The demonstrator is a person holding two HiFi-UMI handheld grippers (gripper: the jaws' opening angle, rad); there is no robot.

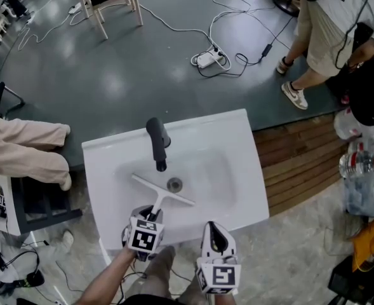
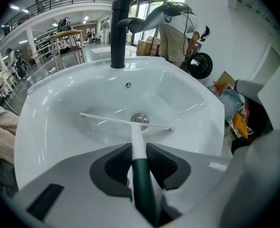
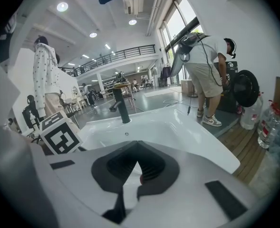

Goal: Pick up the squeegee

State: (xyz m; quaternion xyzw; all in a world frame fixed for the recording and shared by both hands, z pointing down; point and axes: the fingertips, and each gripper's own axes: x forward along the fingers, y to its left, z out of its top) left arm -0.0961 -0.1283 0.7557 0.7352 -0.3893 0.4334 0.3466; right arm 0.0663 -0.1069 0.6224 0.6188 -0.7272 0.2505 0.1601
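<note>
Your left gripper [image 2: 138, 148] has its jaws closed against the green-and-white handle of the squeegee [image 1: 163, 194], which lies in the white sink [image 1: 237, 138], blade just beside the drain [image 1: 174, 184]. Your right gripper [image 3: 137, 159] hangs near the sink's front edge, jaws together and empty.

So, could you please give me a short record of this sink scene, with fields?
sink: white, black faucet at its back
squeegee: lying in the basin, blade beside the drain
left gripper: fingers closed on the squeegee's green handle
right gripper: shut, empty, by the sink's front edge
</note>
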